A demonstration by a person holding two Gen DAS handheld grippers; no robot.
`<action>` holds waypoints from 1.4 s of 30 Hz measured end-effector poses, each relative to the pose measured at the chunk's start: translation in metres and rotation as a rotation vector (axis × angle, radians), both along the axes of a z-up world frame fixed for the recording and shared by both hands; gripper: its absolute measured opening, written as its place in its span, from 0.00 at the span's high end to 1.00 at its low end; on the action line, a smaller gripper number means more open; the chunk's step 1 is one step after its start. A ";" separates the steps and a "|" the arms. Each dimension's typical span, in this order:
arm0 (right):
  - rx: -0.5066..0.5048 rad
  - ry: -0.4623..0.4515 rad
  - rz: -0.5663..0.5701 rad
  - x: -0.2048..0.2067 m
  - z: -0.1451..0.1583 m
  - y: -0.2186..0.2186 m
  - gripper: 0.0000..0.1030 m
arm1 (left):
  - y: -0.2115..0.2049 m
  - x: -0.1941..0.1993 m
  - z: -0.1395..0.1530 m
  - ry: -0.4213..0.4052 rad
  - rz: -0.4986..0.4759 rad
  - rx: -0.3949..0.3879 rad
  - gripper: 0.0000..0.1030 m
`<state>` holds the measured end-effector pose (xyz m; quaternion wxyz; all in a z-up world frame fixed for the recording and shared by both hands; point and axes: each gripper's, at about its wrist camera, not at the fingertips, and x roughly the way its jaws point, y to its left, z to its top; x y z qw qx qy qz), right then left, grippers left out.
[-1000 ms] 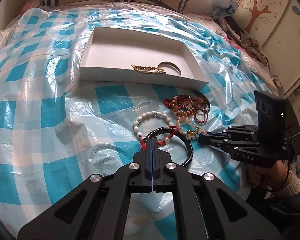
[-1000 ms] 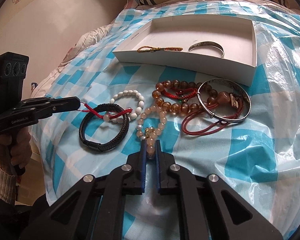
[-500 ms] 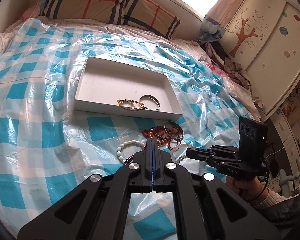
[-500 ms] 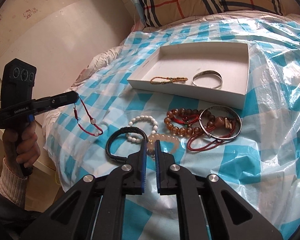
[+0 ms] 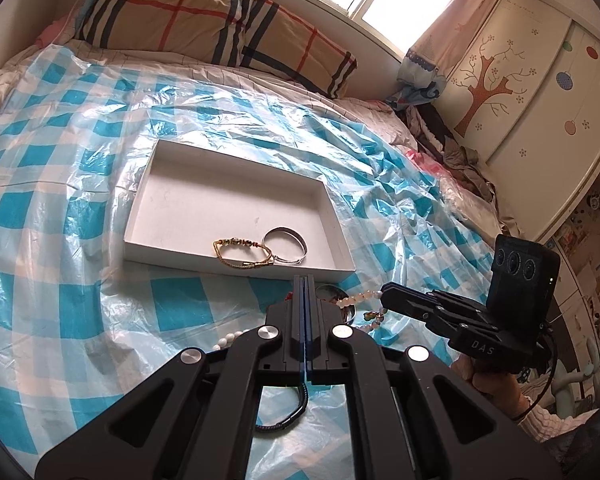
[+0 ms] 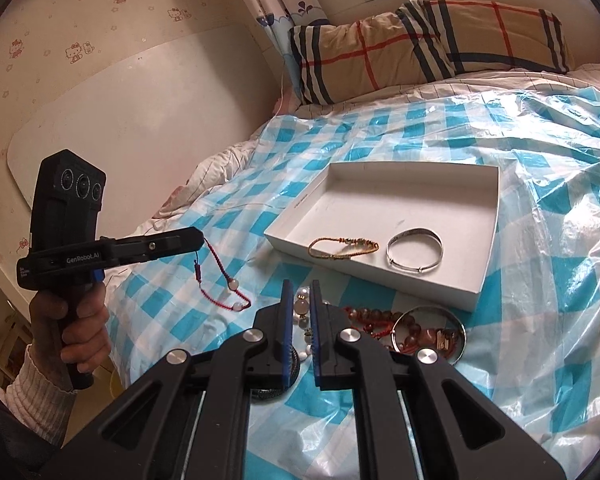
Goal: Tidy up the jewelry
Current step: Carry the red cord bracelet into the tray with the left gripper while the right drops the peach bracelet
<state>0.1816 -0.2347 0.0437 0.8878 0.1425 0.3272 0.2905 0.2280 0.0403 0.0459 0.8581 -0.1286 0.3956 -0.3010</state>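
two bracelets lifted off the bed, white box waiting beyond

a blue-and-white checked plastic sheet (image 5: 60, 208) covers the bed, with a plaid pillow (image 6: 428, 44) at its head. on the sheet lies a shallow white box (image 6: 488, 240), open on top. inside it, near its front wall, a silver bangle (image 6: 414, 249) lies flat just beside a gold braided bracelet (image 6: 342, 249).

in front of the box, on the sheet, sits the pile of loose jewelry (image 6: 416, 328): amber and reddish bead strands, red cord and a metal bangle, tangled together. a black braided bracelet (image 5: 288, 416) shows partly beneath the left tool.

the left gripper (image 6: 202, 240), held in a hand (image 6: 74, 320) with a ribbed pale sleeve, has its jaws pressed together on one end of a red string bracelet (image 6: 220, 280), which hangs free in the air below the tips, clear of the sheet, with pale beads on its lower loop.

the right gripper (image 5: 384, 294) is nearly closed, pinching a pale pink bead bracelet (image 5: 362, 296); the strand runs from the tips and droops with a small coloured charm at its low point. in its own view the beads sit between the blue pads (image 6: 287, 320).
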 end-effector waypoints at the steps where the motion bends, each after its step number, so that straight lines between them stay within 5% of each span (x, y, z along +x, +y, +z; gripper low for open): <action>1: -0.001 -0.005 -0.004 0.003 0.002 -0.001 0.92 | -0.002 0.004 0.000 0.002 0.001 -0.004 1.00; 20: -0.026 -0.097 -0.077 0.070 0.015 -0.006 0.92 | -0.053 0.082 -0.004 0.002 -0.003 -0.078 1.00; 22: -0.038 -0.074 -0.090 0.080 0.010 -0.006 0.91 | -0.054 0.096 -0.012 0.023 0.038 -0.060 1.00; 25: -0.031 -0.058 -0.106 0.084 0.004 -0.010 0.74 | -0.050 0.112 -0.030 0.073 0.095 -0.012 1.00; 42: -0.029 0.000 -0.109 0.052 -0.011 -0.023 0.70 | -0.022 0.076 -0.050 0.086 0.160 0.122 0.91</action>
